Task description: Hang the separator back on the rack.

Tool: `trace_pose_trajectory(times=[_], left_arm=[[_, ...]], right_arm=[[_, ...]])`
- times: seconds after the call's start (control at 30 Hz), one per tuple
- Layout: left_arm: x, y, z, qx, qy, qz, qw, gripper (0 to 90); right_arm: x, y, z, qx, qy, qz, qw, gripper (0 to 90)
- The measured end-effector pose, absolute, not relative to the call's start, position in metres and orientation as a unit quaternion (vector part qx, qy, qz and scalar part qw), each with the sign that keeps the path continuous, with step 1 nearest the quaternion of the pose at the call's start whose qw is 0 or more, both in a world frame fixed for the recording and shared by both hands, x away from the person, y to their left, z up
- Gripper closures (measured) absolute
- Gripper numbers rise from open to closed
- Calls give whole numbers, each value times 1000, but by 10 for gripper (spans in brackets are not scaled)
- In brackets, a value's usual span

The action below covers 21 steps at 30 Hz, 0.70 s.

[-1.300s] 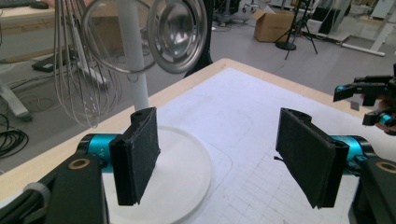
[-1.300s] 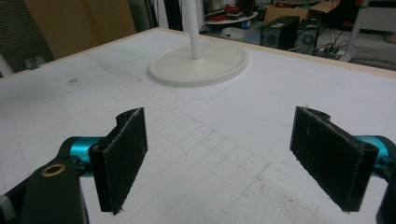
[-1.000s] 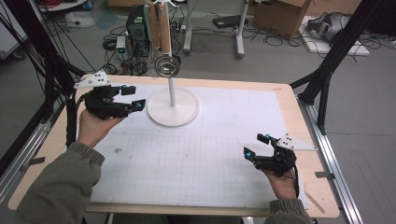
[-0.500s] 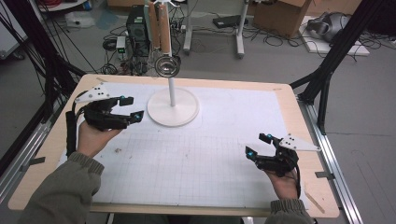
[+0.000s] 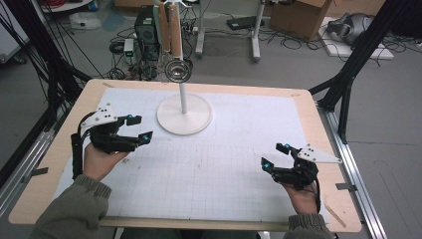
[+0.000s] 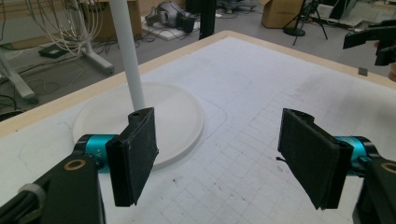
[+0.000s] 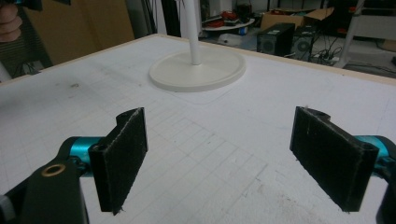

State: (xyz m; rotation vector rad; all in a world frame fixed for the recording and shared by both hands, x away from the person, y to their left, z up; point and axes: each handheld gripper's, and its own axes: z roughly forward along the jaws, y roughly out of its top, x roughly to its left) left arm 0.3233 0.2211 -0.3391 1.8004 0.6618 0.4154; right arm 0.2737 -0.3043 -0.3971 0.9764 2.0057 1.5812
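Left gripper (image 5: 137,128): jaws spread wide, nothing between them, hovering just left of the stand's base.
Right gripper (image 5: 275,155): jaws gaping, empty, low over the mat (image 5: 239,149) near the table's right front.
White stand (image 5: 184,114): upright at the mat's far middle, between both grippers.

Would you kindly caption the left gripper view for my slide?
Open left gripper facing the white round-based stand on the gridded table mat.

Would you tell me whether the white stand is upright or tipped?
Upright: the stand has its round base flat on the table, pole vertical.
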Motion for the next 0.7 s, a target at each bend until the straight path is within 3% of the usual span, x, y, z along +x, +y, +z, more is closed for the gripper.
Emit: trace_pose_trajectory(times=[0.7], left_arm=[[301, 236, -376, 763, 305, 175, 542, 243]], right_arm=[[274, -300, -403, 353, 725, 558, 197, 179]])
